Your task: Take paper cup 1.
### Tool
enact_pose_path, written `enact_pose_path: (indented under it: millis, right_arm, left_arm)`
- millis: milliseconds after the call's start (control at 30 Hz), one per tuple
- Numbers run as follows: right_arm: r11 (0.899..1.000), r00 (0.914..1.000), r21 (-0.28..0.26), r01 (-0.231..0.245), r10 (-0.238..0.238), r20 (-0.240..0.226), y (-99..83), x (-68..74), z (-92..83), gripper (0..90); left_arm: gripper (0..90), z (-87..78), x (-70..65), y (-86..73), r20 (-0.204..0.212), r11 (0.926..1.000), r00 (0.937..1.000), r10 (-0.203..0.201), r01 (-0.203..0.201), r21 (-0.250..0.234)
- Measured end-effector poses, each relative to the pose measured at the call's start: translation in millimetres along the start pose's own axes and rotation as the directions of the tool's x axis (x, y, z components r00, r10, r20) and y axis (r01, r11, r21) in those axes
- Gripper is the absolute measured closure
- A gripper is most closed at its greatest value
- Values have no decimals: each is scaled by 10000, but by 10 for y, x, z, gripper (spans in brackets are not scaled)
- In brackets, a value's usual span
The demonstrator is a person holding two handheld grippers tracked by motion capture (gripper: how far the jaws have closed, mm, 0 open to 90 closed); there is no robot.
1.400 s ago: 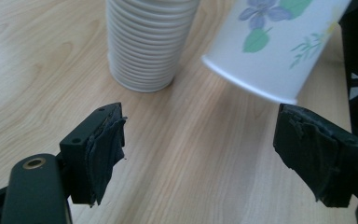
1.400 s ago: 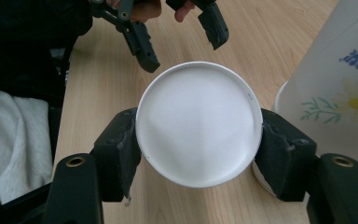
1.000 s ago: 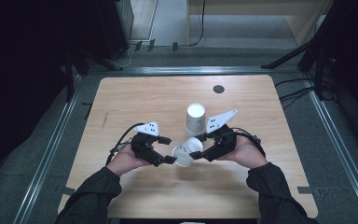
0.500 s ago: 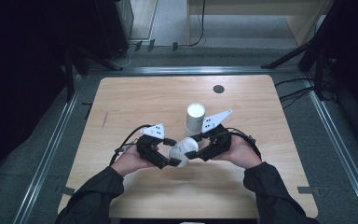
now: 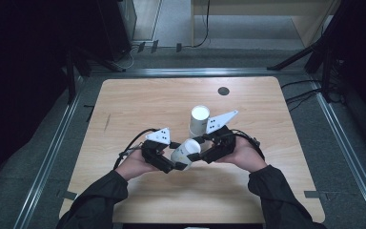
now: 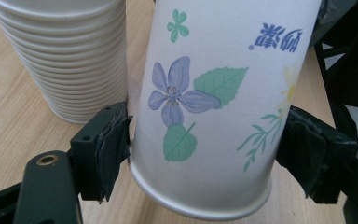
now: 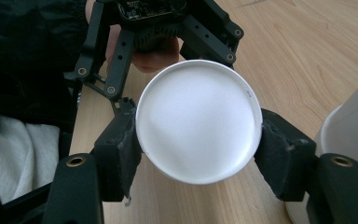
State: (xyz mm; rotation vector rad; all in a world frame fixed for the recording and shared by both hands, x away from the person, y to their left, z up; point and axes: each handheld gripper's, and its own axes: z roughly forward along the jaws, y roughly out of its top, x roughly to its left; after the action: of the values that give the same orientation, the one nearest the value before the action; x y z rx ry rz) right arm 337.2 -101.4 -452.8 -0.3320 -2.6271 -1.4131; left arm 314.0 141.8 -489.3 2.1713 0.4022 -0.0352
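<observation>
Both my hands have drifted a little toward the near edge since a second ago, carrying the white paper cup printed with flowers and green leaves (image 5: 186, 151) with them, and my left gripper (image 5: 176, 163) has just been closing its jaws with that cup between them. In the left gripper view the cup (image 6: 214, 107) sits between the black pads (image 6: 114, 142): the left-hand one touches its wall near the rolled rim, and the other lies against the wall at 3 o'clock. I read that as a light pinch. My right gripper (image 5: 199, 149) clamps the same cup at its base end; in the right gripper view the round white bottom (image 7: 198, 119) faces the camera with both jaws pressing its sides.

Seen from above, the cup lies on its side, lifted off the light wooden table (image 5: 138, 102), just below the table's centre. At 12 o'clock from it, just beside my right gripper, stands the upside-down stack of white paper cups (image 5: 198, 120), resting on the table. A small dark round disc (image 5: 223, 90) lies well apart, toward 1 o'clock.
</observation>
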Motion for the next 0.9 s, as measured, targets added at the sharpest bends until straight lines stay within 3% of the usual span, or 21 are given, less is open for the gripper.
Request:
enact_pose_path:
  millis: [467, 667, 833, 900]
  right_arm:
    - [9998, 9998, -36, -186, 186, -63, 9, -5, -1, 364]
    - [9994, 9994, 54, -332, 333, -108, 8, -10, 10, 358]
    - [9995, 9987, 89, -307, 303, 416, 16, -2, -6, 294]
    - [9995, 9984, 151, -267, 259, 495, 13, 9, -31, 293]
  left_arm:
    - [303, -45, -35, 19, -71, 9976, 9976, 690, -691, -41]
    - [321, -56, -30, 20, -114, 9969, 9969, 778, -777, 92]
    - [328, -136, 6, 14, -109, 9987, 9986, 512, -511, 63]
    - [330, -177, 28, 32, -224, 9974, 9980, 594, -584, 410]
